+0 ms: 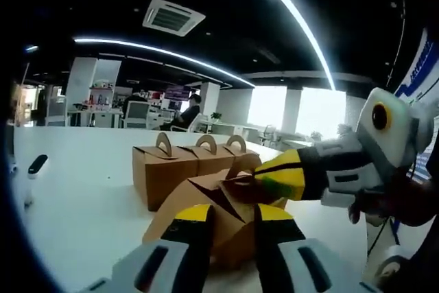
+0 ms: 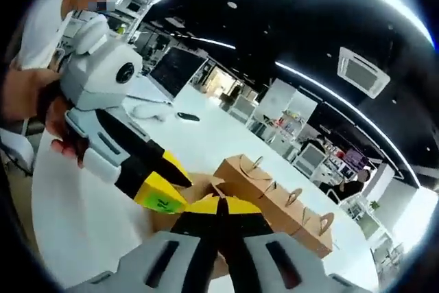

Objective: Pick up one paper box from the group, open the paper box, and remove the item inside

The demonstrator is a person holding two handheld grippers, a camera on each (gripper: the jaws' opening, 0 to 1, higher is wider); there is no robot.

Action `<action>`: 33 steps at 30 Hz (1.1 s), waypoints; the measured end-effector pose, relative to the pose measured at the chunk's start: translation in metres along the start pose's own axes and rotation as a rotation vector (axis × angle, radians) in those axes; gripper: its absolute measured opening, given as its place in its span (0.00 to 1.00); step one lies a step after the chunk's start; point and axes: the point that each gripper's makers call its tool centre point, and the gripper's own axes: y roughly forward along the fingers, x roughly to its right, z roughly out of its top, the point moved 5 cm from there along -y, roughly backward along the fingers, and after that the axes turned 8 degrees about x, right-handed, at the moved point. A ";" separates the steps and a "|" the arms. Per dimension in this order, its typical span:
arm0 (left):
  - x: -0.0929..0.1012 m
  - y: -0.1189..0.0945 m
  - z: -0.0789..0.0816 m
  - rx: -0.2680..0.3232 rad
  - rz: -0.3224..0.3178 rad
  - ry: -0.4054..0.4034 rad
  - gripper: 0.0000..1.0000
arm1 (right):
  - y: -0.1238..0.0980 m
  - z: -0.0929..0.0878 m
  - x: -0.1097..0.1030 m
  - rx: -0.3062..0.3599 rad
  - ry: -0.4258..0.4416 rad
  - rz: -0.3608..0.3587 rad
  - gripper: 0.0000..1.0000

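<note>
While one paper box (image 1: 219,221) sits on the white bench (image 1: 82,197) apart from the group, the opening step is in hand: the left hand-held gripper (image 1: 233,221) has its yellow-tipped jaws spread to either side of that box's near corner, steadying it, and the right hand-held gripper (image 1: 271,178) reaches in from the side with its jaws pressed together on the top flap (image 1: 236,184), by the look of it. In the right gripper view its own jaws (image 2: 219,212) meet at the box top, just beside the left one's tips (image 2: 164,186). Next, I judge, the flap must be drawn up and back while the left keeps the box from sliding (thin card tears easily). Nothing of the item inside shows yet. Count: one box being worked, three boxes in a row (image 1: 195,166) behind it, each with an arched handle; two grippers.
</note>
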 end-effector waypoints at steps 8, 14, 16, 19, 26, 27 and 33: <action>-0.001 0.001 0.001 -0.009 0.000 0.001 0.26 | 0.001 -0.003 -0.001 0.045 0.083 -0.005 0.02; -0.005 0.001 0.004 -0.031 0.015 0.005 0.27 | 0.003 0.001 0.000 0.052 0.037 0.002 0.02; -0.008 0.001 0.005 -0.028 0.029 -0.004 0.27 | 0.003 0.002 0.002 0.052 0.029 0.004 0.02; -0.011 0.003 0.005 -0.023 0.046 -0.010 0.27 | 0.003 0.002 0.005 0.055 0.025 0.001 0.02; -0.010 0.005 0.003 -0.017 0.044 -0.021 0.26 | 0.002 -0.001 0.008 0.060 0.063 -0.004 0.02; -0.010 0.005 0.003 -0.013 0.044 -0.022 0.26 | 0.002 -0.002 0.007 0.061 0.071 -0.002 0.02; -0.011 0.005 0.003 -0.005 0.043 -0.036 0.26 | 0.000 -0.004 0.010 0.094 0.193 -0.006 0.02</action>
